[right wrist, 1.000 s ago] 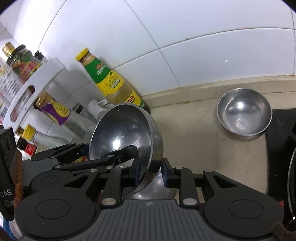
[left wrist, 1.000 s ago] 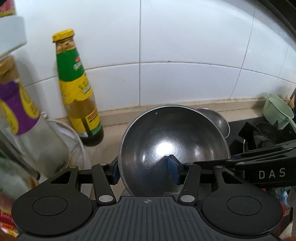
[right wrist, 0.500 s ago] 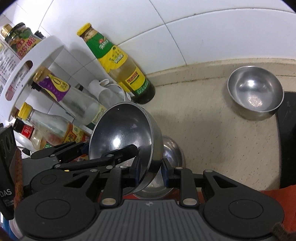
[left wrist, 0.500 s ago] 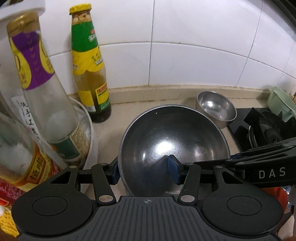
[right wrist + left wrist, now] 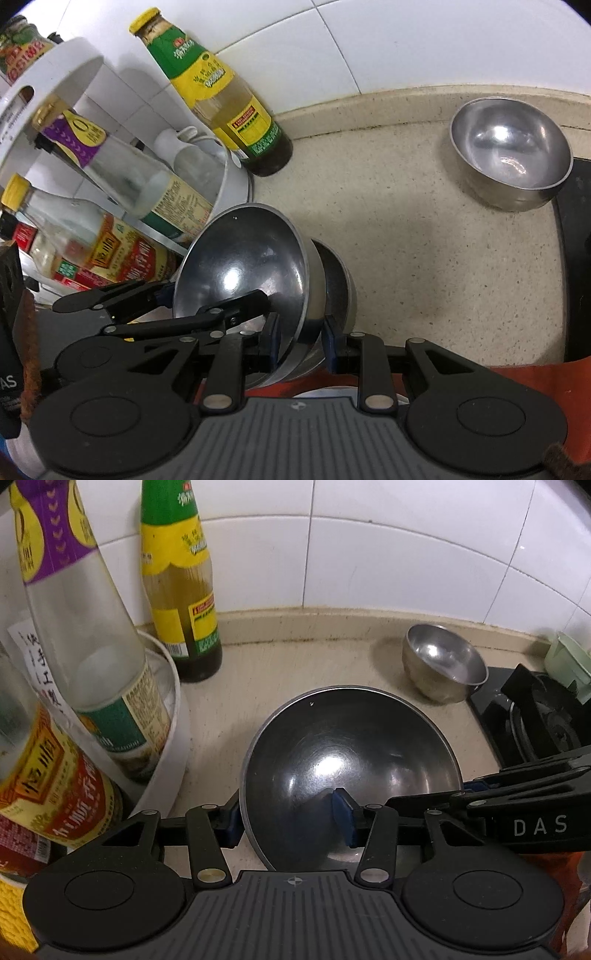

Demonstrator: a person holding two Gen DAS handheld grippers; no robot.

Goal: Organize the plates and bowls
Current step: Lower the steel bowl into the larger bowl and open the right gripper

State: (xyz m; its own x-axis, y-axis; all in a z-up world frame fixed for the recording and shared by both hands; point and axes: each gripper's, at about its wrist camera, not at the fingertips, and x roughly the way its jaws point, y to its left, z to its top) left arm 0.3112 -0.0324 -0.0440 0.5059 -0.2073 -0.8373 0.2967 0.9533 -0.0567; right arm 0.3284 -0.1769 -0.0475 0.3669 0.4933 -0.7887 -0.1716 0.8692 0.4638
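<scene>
Left wrist view: both claws (left claw (image 5: 290, 818), right claw (image 5: 300, 339)) clamp the steel bowl (image 5: 351, 771); it sits lower than before.

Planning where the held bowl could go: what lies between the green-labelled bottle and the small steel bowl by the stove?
Only bare counter, seen clearly in the right wrist view.

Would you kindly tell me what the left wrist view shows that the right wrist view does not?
Only the left wrist view shows the black stove burner and a pale green container. Only the right wrist view shows a second bowl beneath the large held bowl, plus the white rack's upper tier. Both show the held bowl, the small steel bowl and the green-labelled bottle.
</scene>
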